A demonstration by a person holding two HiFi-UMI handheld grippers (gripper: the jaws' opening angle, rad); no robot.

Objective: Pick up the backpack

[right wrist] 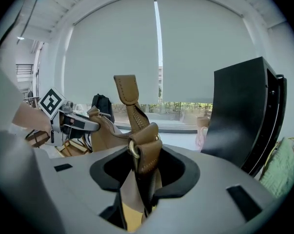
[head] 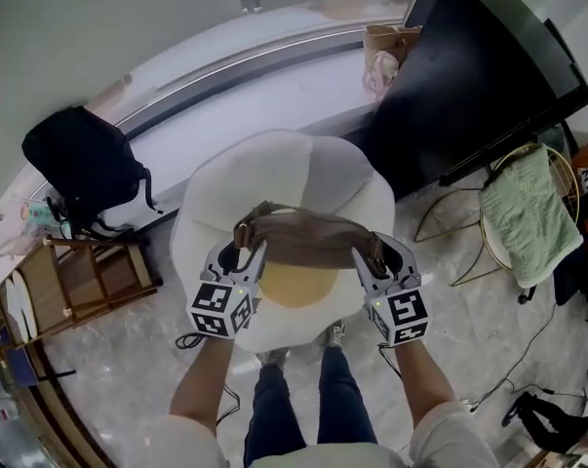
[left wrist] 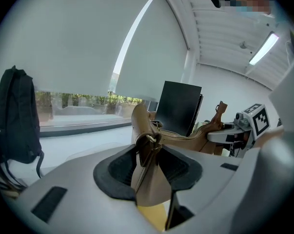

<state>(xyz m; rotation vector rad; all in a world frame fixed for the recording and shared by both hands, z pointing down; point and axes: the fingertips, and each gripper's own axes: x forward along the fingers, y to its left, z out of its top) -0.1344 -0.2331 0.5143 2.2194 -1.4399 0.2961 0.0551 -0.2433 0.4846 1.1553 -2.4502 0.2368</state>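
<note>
desk: where's it held?
operator: my left gripper (head: 241,253) and right gripper (head: 375,257) each pinch a strap end of the soft tan leather backpack (head: 305,242), aloft over a white egg-shaped cushion (head: 274,169); it sags, likely light.

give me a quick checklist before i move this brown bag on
1. left hand-held gripper clamped on one end of the brown bag: ok
2. right hand-held gripper clamped on the other end: ok
3. bag hangs roughly level between the two: ok
4. bag's underside clear of the white cushion below: cannot tell
5. black backpack on the ledge well off to the side: ok
</note>
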